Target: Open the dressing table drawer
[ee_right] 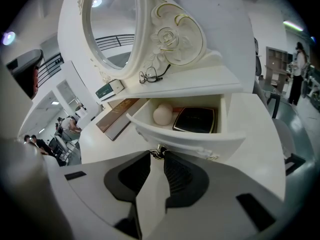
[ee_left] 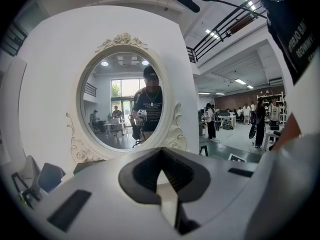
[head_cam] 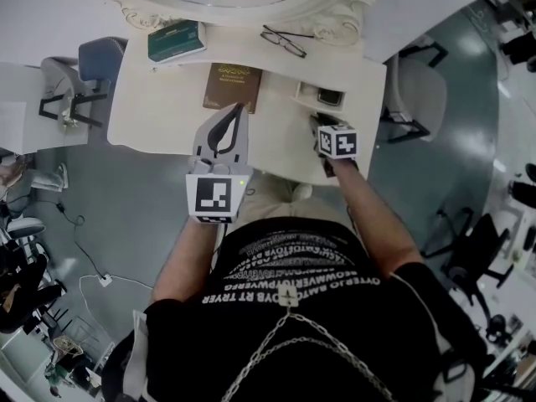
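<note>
Metal knob [ee_right: 158, 150] sits pinched by right hand-held gripper [ee_right: 159, 155]; left hand-held gripper [ee_left: 160, 156] is closed, empty. Crooked pulling may jam the drawer [ee_right: 190, 136].

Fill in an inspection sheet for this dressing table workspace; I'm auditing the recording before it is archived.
Surface: white dressing table top, lightly loaded.
Job's things: drawer partly open; pale round item and black case inside.
Clutter: green book, brown book, glasses on the shelf over the drawer.
Grippers: right hand-held gripper shut on the drawer knob; left hand-held gripper shut, empty, above the table.
Cables: floor cable at the left.
Surroundings: oval mirror, grey chair, people in the hall beyond.
</note>
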